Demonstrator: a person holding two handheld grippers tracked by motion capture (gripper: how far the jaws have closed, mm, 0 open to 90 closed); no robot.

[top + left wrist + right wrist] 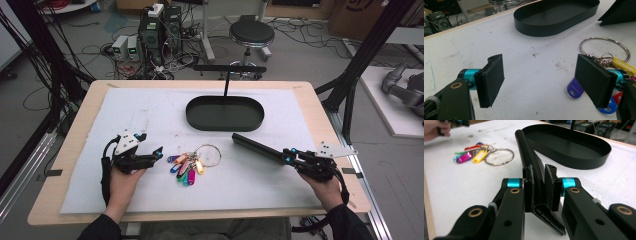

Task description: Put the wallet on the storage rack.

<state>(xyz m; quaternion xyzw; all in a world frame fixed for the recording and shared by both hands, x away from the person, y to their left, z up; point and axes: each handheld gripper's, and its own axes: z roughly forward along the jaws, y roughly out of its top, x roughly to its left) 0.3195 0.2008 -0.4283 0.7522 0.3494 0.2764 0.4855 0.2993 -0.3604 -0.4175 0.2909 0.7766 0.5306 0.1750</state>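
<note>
Clamping right gripper (541, 192) on near end of the stiff, light black bar (257, 148), we keep left gripper (544, 82) open by the keyring (605, 48)

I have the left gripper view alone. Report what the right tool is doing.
Observer: The right tool is shut on a long black textured bar, near one end.
Operator: Tell me where that bar points.
Observer: Its far end points toward the black oval metal tray and stops just short of it.
Operator: Describe what stands in the tray.
Observer: A thin black post rises from it and carries a flat black crossbar.
</note>
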